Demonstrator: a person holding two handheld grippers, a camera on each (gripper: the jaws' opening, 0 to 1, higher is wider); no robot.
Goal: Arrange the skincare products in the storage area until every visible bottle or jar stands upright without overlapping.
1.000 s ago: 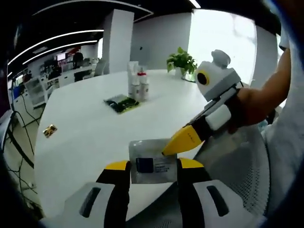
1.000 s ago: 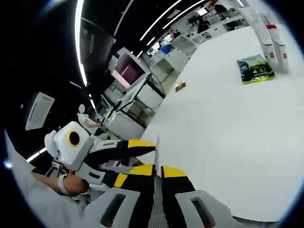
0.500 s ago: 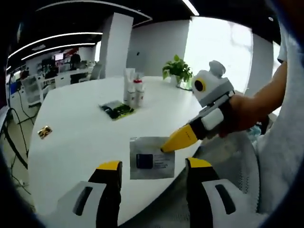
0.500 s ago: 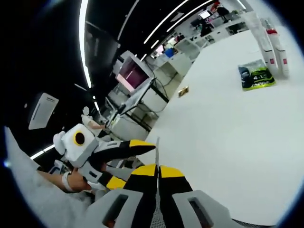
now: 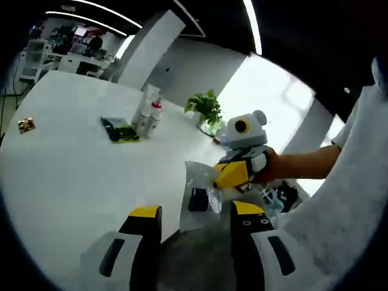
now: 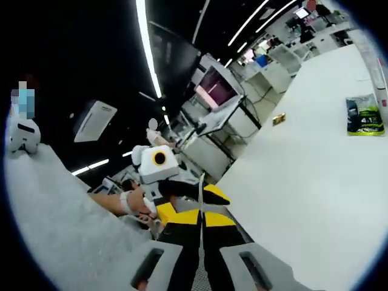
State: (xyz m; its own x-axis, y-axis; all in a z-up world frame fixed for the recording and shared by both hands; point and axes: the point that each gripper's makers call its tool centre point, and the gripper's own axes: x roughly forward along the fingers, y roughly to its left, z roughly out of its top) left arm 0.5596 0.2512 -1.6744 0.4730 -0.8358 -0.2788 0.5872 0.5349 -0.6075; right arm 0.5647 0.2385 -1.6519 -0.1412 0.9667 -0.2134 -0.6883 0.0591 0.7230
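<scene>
Jaws of right gripper (image 6: 201,217) pinched on sachet (image 5: 200,197); left gripper (image 5: 193,212) spread.

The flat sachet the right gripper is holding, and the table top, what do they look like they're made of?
The sachet looks like thin plastic or foil film with a silvery, slightly glossy finish: it crinkles and bends where the right gripper pinches it, and appears edge-on as a thin sliver there. The table looks like smooth white laminate or painted board, evenly matte with soft reflections; its core can't be told.

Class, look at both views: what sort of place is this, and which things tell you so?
Probably an open-plan office. A large white table sits under long strip ceiling lights, with desks and a monitor behind it, and a potted plant by a bright window.
</scene>
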